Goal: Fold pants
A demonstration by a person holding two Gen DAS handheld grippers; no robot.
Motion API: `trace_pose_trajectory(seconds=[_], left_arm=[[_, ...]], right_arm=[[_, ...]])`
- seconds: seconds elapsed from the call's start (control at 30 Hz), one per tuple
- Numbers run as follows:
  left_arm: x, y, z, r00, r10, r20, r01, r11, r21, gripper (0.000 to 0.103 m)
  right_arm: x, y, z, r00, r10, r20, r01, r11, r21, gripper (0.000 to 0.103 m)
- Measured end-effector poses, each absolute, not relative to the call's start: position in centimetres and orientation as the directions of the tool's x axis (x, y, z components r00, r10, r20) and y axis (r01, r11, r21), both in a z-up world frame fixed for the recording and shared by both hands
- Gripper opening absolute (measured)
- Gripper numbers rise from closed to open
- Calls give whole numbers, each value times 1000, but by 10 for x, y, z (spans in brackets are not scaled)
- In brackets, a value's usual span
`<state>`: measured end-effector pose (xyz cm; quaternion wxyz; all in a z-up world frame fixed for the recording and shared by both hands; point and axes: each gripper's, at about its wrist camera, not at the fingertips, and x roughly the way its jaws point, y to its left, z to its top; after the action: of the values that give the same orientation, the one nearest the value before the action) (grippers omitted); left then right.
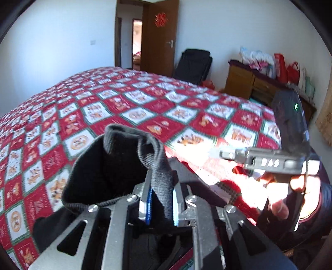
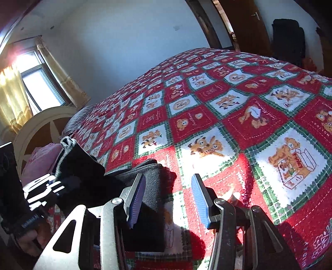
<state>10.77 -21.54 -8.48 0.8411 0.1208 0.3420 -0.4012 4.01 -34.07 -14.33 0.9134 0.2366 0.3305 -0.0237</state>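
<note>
Reading "DAS", right hand-held gripper (image 1: 269, 163) beside pants (image 1: 116, 166).

Bedspread (image 2: 207, 99) lies open ahead of both claws; black pants (image 2: 151, 187) bunch at its near edge.

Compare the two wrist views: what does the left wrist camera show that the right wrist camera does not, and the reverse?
Left wrist only: the left gripper shut on the black pants, a red ornament on the open door, a wooden cabinet piled with bags.

Right wrist only: the right gripper open, with nothing between its fingers, a sunlit window with curtains, a cream headboard.

Both: the red patchwork quilt, the pants, the doorway.
</note>
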Motion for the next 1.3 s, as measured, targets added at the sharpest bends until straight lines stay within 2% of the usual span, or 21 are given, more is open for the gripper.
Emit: trace_pose_trajectory(seconds=[0.07, 0.13, 0.2, 0.23, 0.3, 0.4, 0.47, 0.63, 0.77, 0.8, 0.83, 0.87, 0.9, 1.17, 1.3], left_arm=[[103, -226, -92, 420, -589, -690, 771, 633, -71, 20], [94, -226, -90, 401, -616, -678, 791, 607, -84, 28], [81, -220, -82, 410, -637, -653, 801, 593, -77, 49], [76, -214, -77, 422, -645, -637, 801, 595, -71, 55], [68, -199, -68, 474, -646, -598, 785, 618, -47, 75], [69, -160, -62, 575, -600, -556, 710, 704, -26, 92], [79, -134, -69, 620, -564, -545, 648, 760, -49, 95], [107, -81, -100, 660, -469, -586, 489, 861, -138, 95], [118, -66, -123, 648, -448, -615, 414, 886, -209, 96], [120, -66, -126, 650, -444, -617, 405, 889, -214, 96], [120, -65, -129, 650, -441, -619, 402, 891, -213, 96], [120, -65, -130, 651, -434, -622, 399, 894, -205, 96], [121, -65, -132, 653, -426, -627, 395, 897, -198, 96], [126, -70, -155, 598, -416, -685, 397, 896, -198, 96], [121, -73, -154, 600, -414, -685, 412, 893, -179, 96]], right_arm=[[40, -345, -146, 782, 94, -616, 218, 884, 413, 48], [41, -353, -150, 782, 88, -618, 239, 872, 427, 48], [41, -358, -153, 780, 70, -622, 260, 868, 423, 48], [41, -360, -153, 780, 64, -623, 267, 866, 422, 48], [40, -360, -151, 783, 69, -618, 261, 865, 429, 48], [38, -347, -138, 803, 118, -584, 192, 877, 441, 51], [39, -330, -127, 808, 177, -561, 118, 885, 450, 66], [43, -277, -106, 798, 247, -550, -13, 919, 394, 66], [56, -247, -112, 753, 227, -618, -25, 948, 317, 65], [59, -243, -118, 730, 244, -638, -46, 950, 310, 62], [61, -238, -124, 700, 243, -672, -52, 955, 291, 38], [61, -240, -132, 679, 238, -695, -54, 960, 275, 10], [58, -243, -136, 670, 223, -708, -46, 964, 261, 5], [49, -289, -162, 624, 169, -763, 25, 972, 235, 4], [48, -296, -156, 640, 230, -733, 11, 952, 307, 7]])
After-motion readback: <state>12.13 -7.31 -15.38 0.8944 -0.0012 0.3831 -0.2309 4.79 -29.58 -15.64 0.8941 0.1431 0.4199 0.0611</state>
